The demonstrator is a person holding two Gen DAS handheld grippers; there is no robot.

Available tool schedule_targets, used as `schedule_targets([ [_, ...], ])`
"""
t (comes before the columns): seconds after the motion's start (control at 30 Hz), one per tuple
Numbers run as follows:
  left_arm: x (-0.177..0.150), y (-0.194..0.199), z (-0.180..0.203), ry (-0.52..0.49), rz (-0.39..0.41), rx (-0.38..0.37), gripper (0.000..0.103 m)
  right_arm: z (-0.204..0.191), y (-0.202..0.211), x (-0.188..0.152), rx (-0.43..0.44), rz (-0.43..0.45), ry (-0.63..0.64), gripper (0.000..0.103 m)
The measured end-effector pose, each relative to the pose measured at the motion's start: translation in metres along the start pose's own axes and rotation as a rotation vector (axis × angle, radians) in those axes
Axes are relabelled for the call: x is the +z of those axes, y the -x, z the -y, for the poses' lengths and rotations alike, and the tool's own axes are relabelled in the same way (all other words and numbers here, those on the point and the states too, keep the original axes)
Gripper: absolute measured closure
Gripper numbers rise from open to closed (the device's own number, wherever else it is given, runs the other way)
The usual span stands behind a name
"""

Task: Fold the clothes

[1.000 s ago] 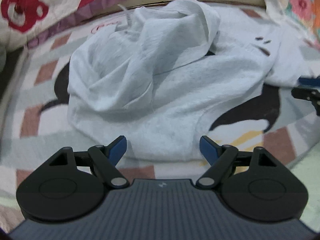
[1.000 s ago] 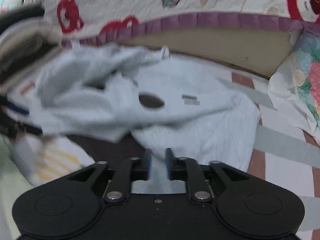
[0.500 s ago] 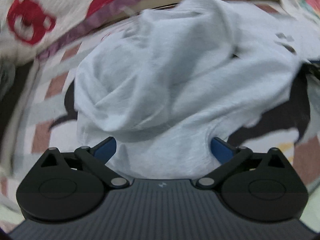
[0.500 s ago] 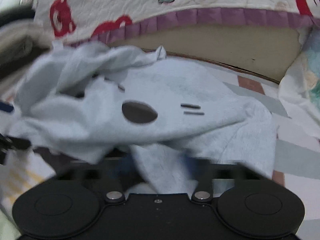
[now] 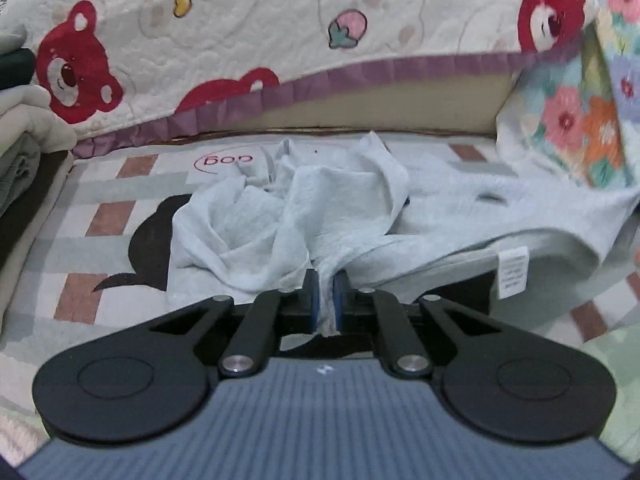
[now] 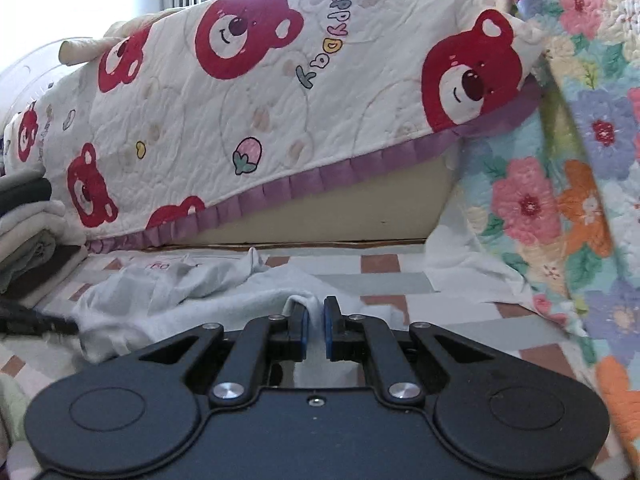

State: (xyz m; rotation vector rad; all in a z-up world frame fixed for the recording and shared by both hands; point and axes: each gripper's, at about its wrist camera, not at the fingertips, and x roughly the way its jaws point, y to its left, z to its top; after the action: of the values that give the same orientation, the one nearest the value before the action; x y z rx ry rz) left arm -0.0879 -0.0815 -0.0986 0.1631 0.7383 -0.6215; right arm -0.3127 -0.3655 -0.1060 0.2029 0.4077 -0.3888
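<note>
- Jaws, left gripper (image 5: 325,298): clamped on a bunched edge of the pale grey garment (image 5: 304,216), cloth pinched between the blue pads.
- Jaws, right gripper (image 6: 315,330): drawn together on a fold of the same garment (image 6: 224,300), cloth rising between the pads.
- Garment: crumpled, stretched between both grippers, its far part lying on the checked mat (image 5: 108,216); white care label (image 5: 513,272) hanging from the lifted edge.
- Bear-print quilt (image 6: 280,100): draped over the furniture behind, purple frill along its hem.
- Floral quilt (image 6: 572,184): at right, beside the bear print.
- Folded stack (image 5: 24,128): at the left edge of the mat.
</note>
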Motion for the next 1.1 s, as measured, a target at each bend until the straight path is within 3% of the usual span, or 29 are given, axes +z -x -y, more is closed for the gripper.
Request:
schedule_targets([
  [0.2, 0.011, 0.019, 0.0, -0.063, 0.048, 0.046, 0.098, -0.01, -0.008, -0.012, 0.013, -0.021, 0.021, 0.095],
  [0.3, 0.028, 0.047, -0.002, -0.088, 0.095, 0.04, 0.098, -0.019, 0.002, -0.001, 0.014, 0.044, 0.05, 0.095],
  [0.43, 0.044, 0.09, -0.008, -0.067, 0.089, -0.123, 0.098, -0.019, 0.035, 0.027, 0.023, 0.143, 0.009, 0.095],
  [0.6, 0.028, 0.122, -0.009, -0.065, -0.085, -0.261, 0.098, -0.024, 0.103, 0.033, 0.06, 0.138, -0.01, 0.095],
  [0.73, -0.013, 0.116, -0.01, 0.026, -0.301, -0.339, 0.098, -0.02, 0.138, 0.003, 0.038, -0.014, -0.015, 0.095],
  [0.8, -0.037, 0.104, -0.005, 0.023, -0.405, -0.322, 0.098, -0.016, 0.144, -0.018, 0.041, -0.116, -0.047, 0.095],
  [0.93, -0.055, 0.085, -0.001, 0.028, -0.495, -0.29, 0.098, -0.015, 0.126, -0.066, 0.064, -0.327, -0.071, 0.094],
  [1.03, -0.063, 0.073, 0.001, 0.028, -0.548, -0.271, 0.097, -0.013, 0.106, -0.079, 0.061, -0.457, -0.085, 0.093],
  [1.1, -0.065, 0.068, 0.002, 0.035, -0.595, -0.255, 0.087, -0.012, 0.092, -0.087, 0.058, -0.544, -0.094, 0.092],
])
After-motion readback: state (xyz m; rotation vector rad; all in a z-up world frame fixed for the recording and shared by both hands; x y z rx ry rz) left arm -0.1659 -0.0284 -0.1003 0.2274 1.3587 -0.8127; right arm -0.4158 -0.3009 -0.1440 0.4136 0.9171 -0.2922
